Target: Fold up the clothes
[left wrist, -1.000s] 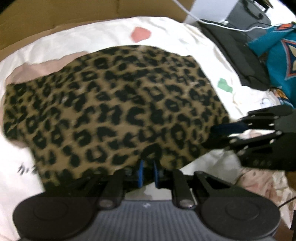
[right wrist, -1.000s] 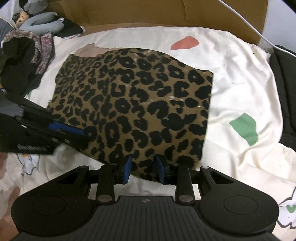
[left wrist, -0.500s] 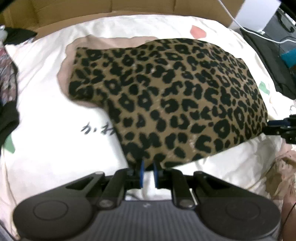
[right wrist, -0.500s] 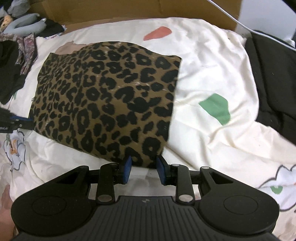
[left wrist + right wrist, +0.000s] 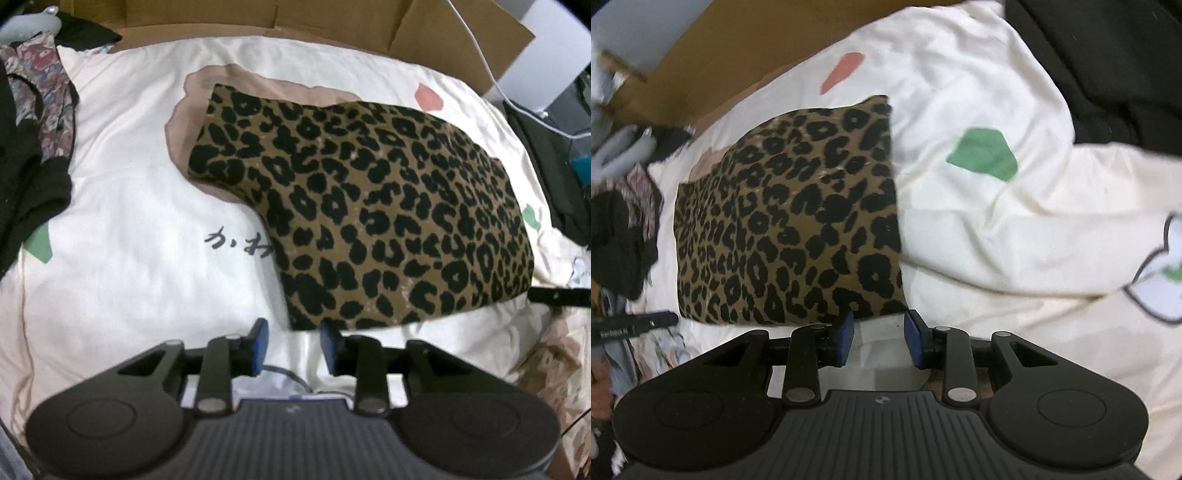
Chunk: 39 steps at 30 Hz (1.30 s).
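Note:
A folded leopard-print garment (image 5: 369,221) lies flat on the cream bedsheet (image 5: 129,258). It also shows in the right wrist view (image 5: 790,229). My left gripper (image 5: 293,341) is open and empty, just before the garment's near left corner. My right gripper (image 5: 879,334) is open and empty, at the garment's near right corner. The right gripper's tip (image 5: 557,297) shows at the garment's right edge in the left wrist view. The left gripper's tip (image 5: 635,323) shows at lower left in the right wrist view.
A pile of dark and floral clothes (image 5: 29,147) lies at the left. Brown cardboard (image 5: 332,22) stands behind the bed. Black fabric (image 5: 1108,66) lies at the right. A white cable (image 5: 517,99) runs at the far right. The sheet has green (image 5: 984,153) and red (image 5: 842,72) patches.
My left gripper was shut on the garment's near edge; it has opened and let go. Both grippers have drawn back a little. The right view has swung to the right.

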Each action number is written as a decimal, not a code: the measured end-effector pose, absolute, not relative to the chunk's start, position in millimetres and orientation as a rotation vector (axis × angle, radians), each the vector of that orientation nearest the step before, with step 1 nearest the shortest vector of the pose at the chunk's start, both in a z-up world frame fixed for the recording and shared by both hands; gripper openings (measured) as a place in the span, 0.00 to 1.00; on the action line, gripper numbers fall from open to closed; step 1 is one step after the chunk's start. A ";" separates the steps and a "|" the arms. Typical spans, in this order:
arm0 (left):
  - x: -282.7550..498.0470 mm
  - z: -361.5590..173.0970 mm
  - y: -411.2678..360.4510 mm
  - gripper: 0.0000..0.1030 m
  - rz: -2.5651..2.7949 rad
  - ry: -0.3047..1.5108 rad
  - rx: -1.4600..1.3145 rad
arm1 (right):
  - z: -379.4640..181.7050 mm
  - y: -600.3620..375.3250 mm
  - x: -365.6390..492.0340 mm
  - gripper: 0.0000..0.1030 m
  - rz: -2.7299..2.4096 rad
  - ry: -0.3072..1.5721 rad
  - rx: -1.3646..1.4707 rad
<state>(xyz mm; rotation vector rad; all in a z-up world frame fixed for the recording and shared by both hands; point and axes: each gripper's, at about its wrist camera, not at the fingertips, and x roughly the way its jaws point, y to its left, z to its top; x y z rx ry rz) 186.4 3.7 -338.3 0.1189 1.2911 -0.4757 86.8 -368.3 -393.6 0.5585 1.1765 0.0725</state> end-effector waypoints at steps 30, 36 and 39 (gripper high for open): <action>189.9 -359.1 -0.4 0.33 -0.449 1.310 0.051 | -447.1 -401.9 77.5 0.36 0.014 1.077 1.147; 189.0 -353.6 1.4 0.33 -0.481 1.294 -0.019 | -435.3 -403.7 73.0 0.18 0.051 1.018 1.139; 190.6 -355.4 -0.2 0.37 -0.500 1.294 -0.040 | -428.9 -404.3 70.8 0.17 0.067 0.987 1.137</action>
